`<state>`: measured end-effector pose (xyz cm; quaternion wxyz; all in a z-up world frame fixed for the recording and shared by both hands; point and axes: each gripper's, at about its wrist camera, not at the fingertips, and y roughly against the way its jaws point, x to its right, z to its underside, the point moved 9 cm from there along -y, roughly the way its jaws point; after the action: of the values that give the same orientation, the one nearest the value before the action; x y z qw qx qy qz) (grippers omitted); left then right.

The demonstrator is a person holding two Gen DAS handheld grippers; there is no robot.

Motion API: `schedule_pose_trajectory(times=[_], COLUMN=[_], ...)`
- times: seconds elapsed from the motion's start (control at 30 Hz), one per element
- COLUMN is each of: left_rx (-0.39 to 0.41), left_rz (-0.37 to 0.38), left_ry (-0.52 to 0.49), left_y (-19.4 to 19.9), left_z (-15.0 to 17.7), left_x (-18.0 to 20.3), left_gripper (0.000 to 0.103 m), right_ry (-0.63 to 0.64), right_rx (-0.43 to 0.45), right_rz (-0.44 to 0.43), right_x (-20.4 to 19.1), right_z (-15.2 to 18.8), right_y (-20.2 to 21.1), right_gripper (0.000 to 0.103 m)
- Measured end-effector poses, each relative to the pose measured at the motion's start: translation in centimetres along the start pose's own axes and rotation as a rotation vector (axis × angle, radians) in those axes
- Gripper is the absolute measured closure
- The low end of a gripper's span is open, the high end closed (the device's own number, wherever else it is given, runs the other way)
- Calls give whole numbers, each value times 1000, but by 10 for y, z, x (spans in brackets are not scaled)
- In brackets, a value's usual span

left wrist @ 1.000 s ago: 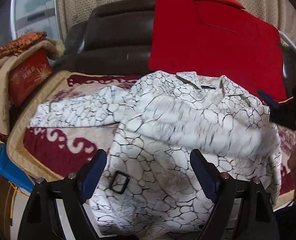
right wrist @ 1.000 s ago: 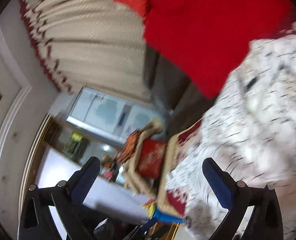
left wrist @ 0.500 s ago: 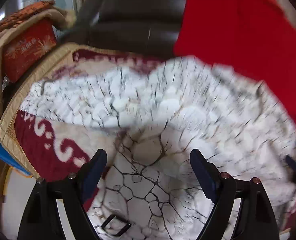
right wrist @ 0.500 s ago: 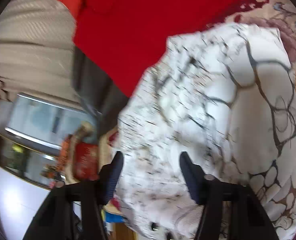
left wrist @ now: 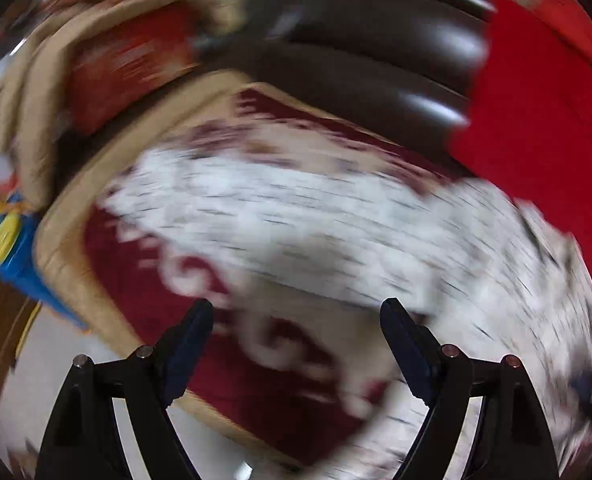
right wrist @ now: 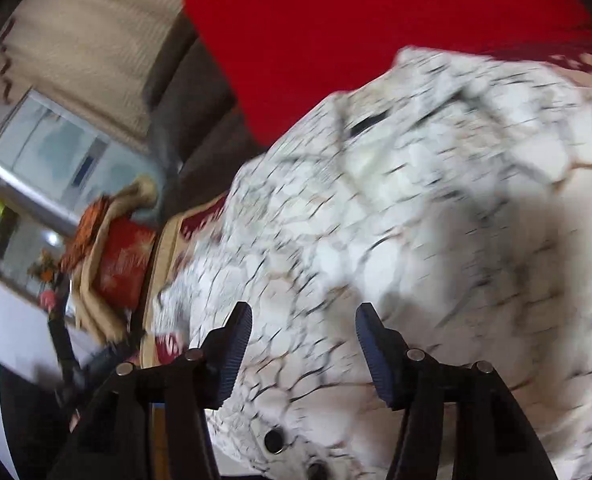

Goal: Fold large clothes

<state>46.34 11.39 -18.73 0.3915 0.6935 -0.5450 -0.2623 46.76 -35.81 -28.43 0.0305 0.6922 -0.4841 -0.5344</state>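
A white coat with a black crackle pattern (left wrist: 335, 232) lies spread on a maroon and beige patterned cover (left wrist: 256, 360). Its sleeve stretches left in the blurred left wrist view. My left gripper (left wrist: 296, 320) is open and empty, above the cover just in front of the sleeve. In the right wrist view the coat (right wrist: 415, 220) fills the frame, with dark buttons (right wrist: 275, 439) near the bottom. My right gripper (right wrist: 303, 328) is open, empty and close over the coat's body.
A red garment (left wrist: 535, 100) (right wrist: 355, 32) hangs over the dark brown sofa back (left wrist: 375, 60). A red box wrapped in beige cloth (left wrist: 128, 64) (right wrist: 122, 264) sits at the left. A blue and yellow object (left wrist: 12, 248) lies off the cover's left edge.
The left gripper swung left and down, from over the coat's body to the sleeve and cover. The right gripper narrowed its opening and moved in over the coat. Both views blur with motion.
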Motion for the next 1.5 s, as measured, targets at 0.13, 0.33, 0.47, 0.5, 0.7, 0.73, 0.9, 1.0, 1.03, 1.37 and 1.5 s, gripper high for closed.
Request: schedule_pose_trajectory(times=[0.13, 0.33, 0.47, 0.5, 0.7, 0.73, 0.9, 1.0, 1.03, 1.37, 1.5], left_rx=[-34, -112, -100, -89, -60, -54, -59, -55, -43, 150, 235], left_rz=[-118, -72, -26, -11, 61, 65, 62, 48, 41, 59, 129], left_ry=[173, 406, 483, 501, 533, 532, 545, 545, 534, 239, 62], left_y=[-30, -76, -100, -103, -120, -122, -136, -135, -131, -29, 32], left_z=[-22, -31, -42, -46, -62, -64, -68, -71, -72, -102, -112], left_x=[-89, -158, -169, -170, -160, -159, -160, -162, -162, -93, -30], left_gripper=[17, 17, 18, 18, 18, 18, 86, 94, 96, 102, 102], right_ry=[88, 166, 133, 130, 105, 104, 107, 101, 96, 61, 28], right_rx=[-102, -83, -28, -17, 2, 0, -5, 6, 9, 68, 96], right_rz=[66, 121, 101, 103, 96, 97, 99, 100, 97, 73, 63], right_x=[-12, -18, -17, -16, -15, -14, -12, -10, -9, -10, -4], right_z=[26, 32, 22, 19, 11, 11, 12, 10, 9, -3, -9], right_y=[-39, -59, -51, -50, -45, -45, -44, -40, -38, -13, 0], right_gripper=[45, 45, 45, 45, 45, 45, 45, 45, 45, 45, 45])
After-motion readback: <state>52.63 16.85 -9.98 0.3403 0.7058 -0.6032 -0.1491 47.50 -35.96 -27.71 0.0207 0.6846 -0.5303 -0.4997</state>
